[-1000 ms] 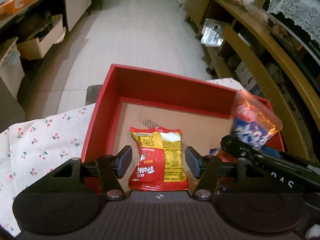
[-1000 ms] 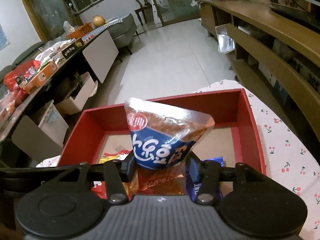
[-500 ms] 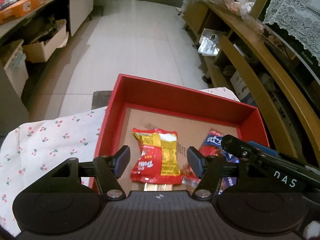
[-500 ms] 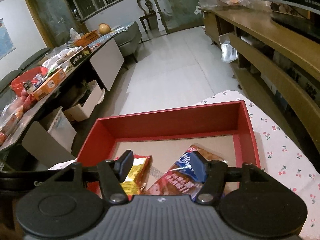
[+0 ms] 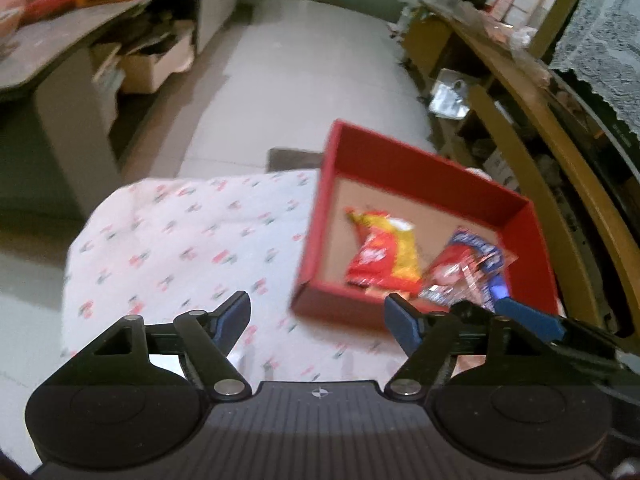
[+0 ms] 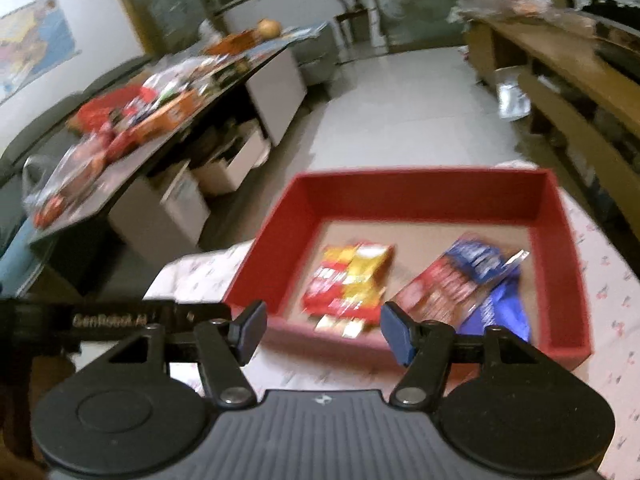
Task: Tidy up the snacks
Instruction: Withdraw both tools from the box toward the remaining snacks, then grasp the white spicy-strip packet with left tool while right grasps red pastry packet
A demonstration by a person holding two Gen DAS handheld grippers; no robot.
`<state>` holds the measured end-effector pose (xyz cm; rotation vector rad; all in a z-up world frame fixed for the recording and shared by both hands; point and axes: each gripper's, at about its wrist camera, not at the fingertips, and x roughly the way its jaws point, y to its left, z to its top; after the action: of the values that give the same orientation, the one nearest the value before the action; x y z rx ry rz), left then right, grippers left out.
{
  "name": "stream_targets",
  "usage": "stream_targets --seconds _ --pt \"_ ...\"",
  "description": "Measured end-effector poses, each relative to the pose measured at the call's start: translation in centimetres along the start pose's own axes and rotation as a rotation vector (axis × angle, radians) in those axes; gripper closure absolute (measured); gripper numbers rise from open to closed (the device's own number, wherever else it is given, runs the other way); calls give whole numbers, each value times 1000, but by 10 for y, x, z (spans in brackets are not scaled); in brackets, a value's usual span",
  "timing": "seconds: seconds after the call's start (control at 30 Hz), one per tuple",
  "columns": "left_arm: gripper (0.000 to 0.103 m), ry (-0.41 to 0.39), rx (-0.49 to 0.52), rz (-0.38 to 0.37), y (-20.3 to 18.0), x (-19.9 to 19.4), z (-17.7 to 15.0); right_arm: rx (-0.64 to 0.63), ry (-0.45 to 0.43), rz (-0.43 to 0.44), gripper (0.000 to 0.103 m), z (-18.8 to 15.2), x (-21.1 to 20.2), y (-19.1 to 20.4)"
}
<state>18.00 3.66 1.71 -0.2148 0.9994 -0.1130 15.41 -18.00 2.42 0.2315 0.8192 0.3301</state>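
Note:
A red box (image 5: 420, 174) (image 6: 424, 190) stands on a cherry-print cloth (image 5: 180, 240). Inside lie a red and yellow snack packet (image 5: 380, 254) (image 6: 350, 276), a red and blue snack bag (image 5: 468, 264) (image 6: 456, 276) and a blue packet (image 6: 500, 308). My left gripper (image 5: 318, 318) is open and empty, pulled back over the cloth in front of the box's near left corner. My right gripper (image 6: 322, 330) is open and empty, just in front of the box's near wall; one of its blue fingers (image 5: 528, 318) shows in the left wrist view.
A dark side table (image 6: 132, 120) loaded with snack packets and boxes stands at the left, with cartons (image 6: 236, 160) under it. Wooden shelves (image 5: 560, 152) run along the right. Pale tiled floor (image 5: 304, 92) lies beyond the box.
My right gripper has opened and let the red and blue bag drop into the box. Both grippers have pulled back from the box; the left has swung to the left.

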Motion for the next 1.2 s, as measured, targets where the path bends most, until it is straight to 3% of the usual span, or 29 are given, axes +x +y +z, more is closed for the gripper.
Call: stream_targets --seconds 0.3,0.63,0.73,0.87,1.2 --pt "21 80 -34 64 36 3 -37 -49 77 37 25 -35 -2 25" --pt "19 154 -60 136 54 19 -70 -49 110 31 25 -46 -4 24" --pt "23 165 -37 156 49 25 -75 -49 131 25 25 -48 -2 20" --pt "42 166 -5 125 37 22 -81 -22 152 17 25 -49 5 7" --pt "54 164 45 56 16 11 -84 3 169 -17 24 -47 6 -17"
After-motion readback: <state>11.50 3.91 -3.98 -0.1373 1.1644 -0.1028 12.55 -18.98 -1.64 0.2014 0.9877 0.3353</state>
